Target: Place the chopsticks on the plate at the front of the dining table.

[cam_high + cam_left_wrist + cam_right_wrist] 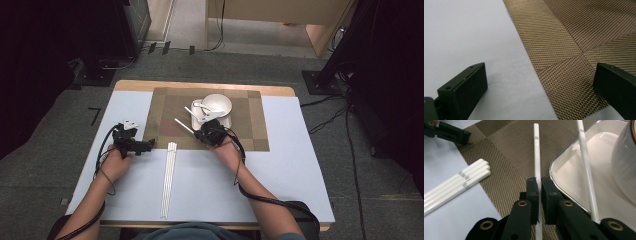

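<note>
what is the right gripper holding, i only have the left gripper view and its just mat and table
Observer: The right gripper is shut on one white chopstick, pinched between its jaws.
Operator: where is it relative to the dishes
Observer: Beside the white tray on the woven mat; a second chopstick lies across the tray's rim.
Operator: any more chopsticks left
Observer: Yes, a bundle of white chopsticks lies on the table, between the two hands.
Operator: whats on the tray
Observer: A white bowl sits on it.
</note>
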{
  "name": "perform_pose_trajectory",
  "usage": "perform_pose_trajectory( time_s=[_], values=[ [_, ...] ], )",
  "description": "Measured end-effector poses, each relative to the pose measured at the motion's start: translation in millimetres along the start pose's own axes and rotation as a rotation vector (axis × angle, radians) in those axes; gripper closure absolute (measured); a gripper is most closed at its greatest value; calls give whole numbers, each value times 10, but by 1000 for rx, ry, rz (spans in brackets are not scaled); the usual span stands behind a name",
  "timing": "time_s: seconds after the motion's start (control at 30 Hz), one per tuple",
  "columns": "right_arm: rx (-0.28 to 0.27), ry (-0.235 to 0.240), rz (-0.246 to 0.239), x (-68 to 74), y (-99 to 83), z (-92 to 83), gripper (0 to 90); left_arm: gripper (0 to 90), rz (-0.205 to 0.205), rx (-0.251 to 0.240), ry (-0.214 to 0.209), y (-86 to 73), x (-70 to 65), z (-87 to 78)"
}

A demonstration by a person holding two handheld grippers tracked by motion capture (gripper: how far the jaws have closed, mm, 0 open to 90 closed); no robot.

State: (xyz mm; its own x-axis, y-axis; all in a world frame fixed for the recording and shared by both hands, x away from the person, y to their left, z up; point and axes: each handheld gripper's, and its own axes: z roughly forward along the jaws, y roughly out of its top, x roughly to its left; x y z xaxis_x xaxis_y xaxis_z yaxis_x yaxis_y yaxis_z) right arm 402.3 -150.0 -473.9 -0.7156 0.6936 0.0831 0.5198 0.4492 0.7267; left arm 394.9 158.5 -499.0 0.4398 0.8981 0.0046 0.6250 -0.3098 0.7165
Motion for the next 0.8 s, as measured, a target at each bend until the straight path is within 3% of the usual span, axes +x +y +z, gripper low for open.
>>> perform_pose_trajectory(
  time_s=[0.47,0.8],
  values=[
    [-3,-10,30,-79,136,25,859,0,-8,6,-7,2,12,2],
    [3,-54,27,-113,203,83,859,0,-7,7,-7,2,11,2]
  ],
)
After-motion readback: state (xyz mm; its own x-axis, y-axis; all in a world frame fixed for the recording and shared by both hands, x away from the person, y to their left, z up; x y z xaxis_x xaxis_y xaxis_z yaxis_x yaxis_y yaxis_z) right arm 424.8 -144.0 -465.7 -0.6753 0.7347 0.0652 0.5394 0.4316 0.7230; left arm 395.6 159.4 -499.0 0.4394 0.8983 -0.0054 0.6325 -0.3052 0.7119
